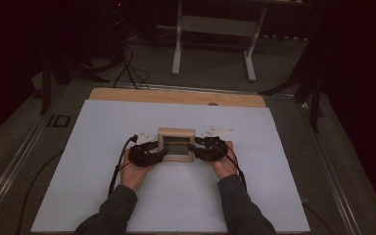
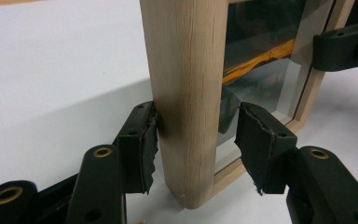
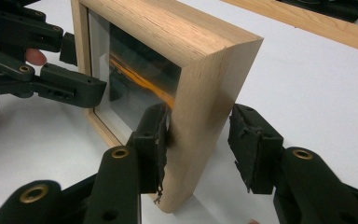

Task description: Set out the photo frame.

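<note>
Table (image 1: 127, 95): wooden top, bare only along the far edge; rest covered by a sheet.
White sheet (image 1: 103, 147): laid flat over nearly the whole tabletop, reaching the near edge.
White stand (image 1: 215, 24): on the floor beyond the far edge of the table, two legs and a crossbar.
Forearms: in dark sleeves (image 1: 112, 210), coming in from the near edge, one toward each side of the frame.
Wooden frame (image 1: 176, 144): upright at the middle of the sheet, thick pale wood around a glass pane; pane faces the near side; dark picture with an orange streak behind the glass; bottom edge resting on the sheet.
Left gripper (image 2: 196, 133): held in the left hand (image 1: 136, 172), at the frame's left upright; jaws set on either side of the rounded post, one pad touching the wood, the other standing off it with a gap; jaws apart, not clamped.
Right gripper (image 3: 198, 135): held in the right hand (image 1: 223, 164), at the frame's right upright; one pad against the glass-side edge of the wood, the other clear of the outer face; jaws apart, not clamped.
Pads: black rubber, torn and ragged at the edges on both grippers.
Cables (image 1: 115, 171): black, trailing from each gripper toward the near edge.
</note>
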### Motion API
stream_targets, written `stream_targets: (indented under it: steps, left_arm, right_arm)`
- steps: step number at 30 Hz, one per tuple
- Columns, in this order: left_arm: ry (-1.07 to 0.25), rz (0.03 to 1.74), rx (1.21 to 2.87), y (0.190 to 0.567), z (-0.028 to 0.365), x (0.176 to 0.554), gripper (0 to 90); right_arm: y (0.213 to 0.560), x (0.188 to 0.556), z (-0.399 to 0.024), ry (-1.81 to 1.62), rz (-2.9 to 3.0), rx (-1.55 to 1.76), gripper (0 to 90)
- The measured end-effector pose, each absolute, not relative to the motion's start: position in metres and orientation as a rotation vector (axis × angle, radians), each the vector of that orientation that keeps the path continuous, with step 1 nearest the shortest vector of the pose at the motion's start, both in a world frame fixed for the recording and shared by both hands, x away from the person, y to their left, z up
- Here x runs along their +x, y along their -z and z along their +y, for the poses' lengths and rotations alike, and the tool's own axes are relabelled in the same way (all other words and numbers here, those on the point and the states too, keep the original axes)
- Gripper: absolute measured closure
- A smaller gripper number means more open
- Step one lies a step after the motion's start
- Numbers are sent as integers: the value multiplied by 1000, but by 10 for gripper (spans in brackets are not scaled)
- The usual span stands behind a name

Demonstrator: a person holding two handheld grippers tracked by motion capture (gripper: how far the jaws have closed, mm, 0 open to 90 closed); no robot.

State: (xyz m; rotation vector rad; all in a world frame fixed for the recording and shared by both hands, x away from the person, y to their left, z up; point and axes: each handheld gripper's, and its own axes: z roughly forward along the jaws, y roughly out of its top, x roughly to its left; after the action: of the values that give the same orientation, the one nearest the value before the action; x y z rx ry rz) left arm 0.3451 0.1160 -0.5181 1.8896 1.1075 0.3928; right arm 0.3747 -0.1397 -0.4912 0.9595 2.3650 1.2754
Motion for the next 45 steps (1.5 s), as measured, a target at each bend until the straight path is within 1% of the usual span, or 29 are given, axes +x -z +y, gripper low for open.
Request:
stream_targets:
  steps: [7,12,16,20,22,35,45]
  left_arm:
    - [-380,1116,1881,520,116,343,502]
    - [-374,1116,1881,521,116,343,497]
    - [-365,1117,1874,521,117,343,492]
    - [-361,1120,1878,521,118,343,482]
    - [-365,1126,1879,521,118,343,459]
    - [-373,1151,1878,522,128,342,457]
    - [-383,1148,1894,522,127,341,457]
  right_arm:
    - [492,376,-140,-1257,2363,964,578]
    - [493,376,-140,-1252,2364,962,573]
    - [497,376,-139,-1235,2388,971,507]
    - [499,375,-141,-1240,2394,981,485]
    - [498,374,-142,-1246,2393,983,477]
    - [499,367,-148,-1235,2410,969,461]
    - [496,361,-157,-1238,2403,963,456]
